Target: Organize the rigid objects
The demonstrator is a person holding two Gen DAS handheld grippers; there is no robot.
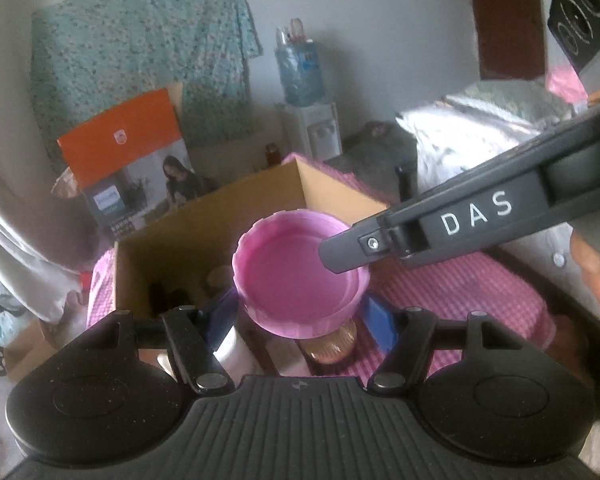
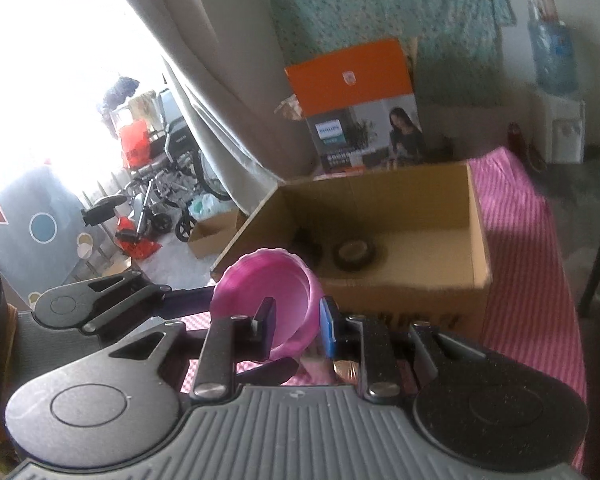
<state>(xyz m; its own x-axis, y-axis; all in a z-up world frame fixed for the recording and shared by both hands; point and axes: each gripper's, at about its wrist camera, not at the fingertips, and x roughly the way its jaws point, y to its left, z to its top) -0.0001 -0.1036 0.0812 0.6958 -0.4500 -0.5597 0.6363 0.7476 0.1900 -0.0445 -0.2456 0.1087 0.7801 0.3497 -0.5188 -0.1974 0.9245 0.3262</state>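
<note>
The right gripper [image 2: 294, 326], clamped on the pink lid's [image 2: 266, 280] thin rim, could let it slip short of the cardboard box [image 2: 400, 280], while the left gripper [image 1: 300, 316] stands apart.

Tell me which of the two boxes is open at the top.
The plain brown cardboard box on the pink cloth is open at the top. The orange-topped printed box behind it is closed.

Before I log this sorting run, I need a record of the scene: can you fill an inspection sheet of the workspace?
Surface: pink checked cloth covers the table.
Job's things: pink lid held up, hollow side showing; cardboard box open, round dark items inside.
Clutter: amber jar and white container under the lid.
Grippers: right gripper shut on the lid's rim; left gripper open.
Cables: nothing seen.
Surroundings: orange carton, water dispenser, wheelchair.
</note>
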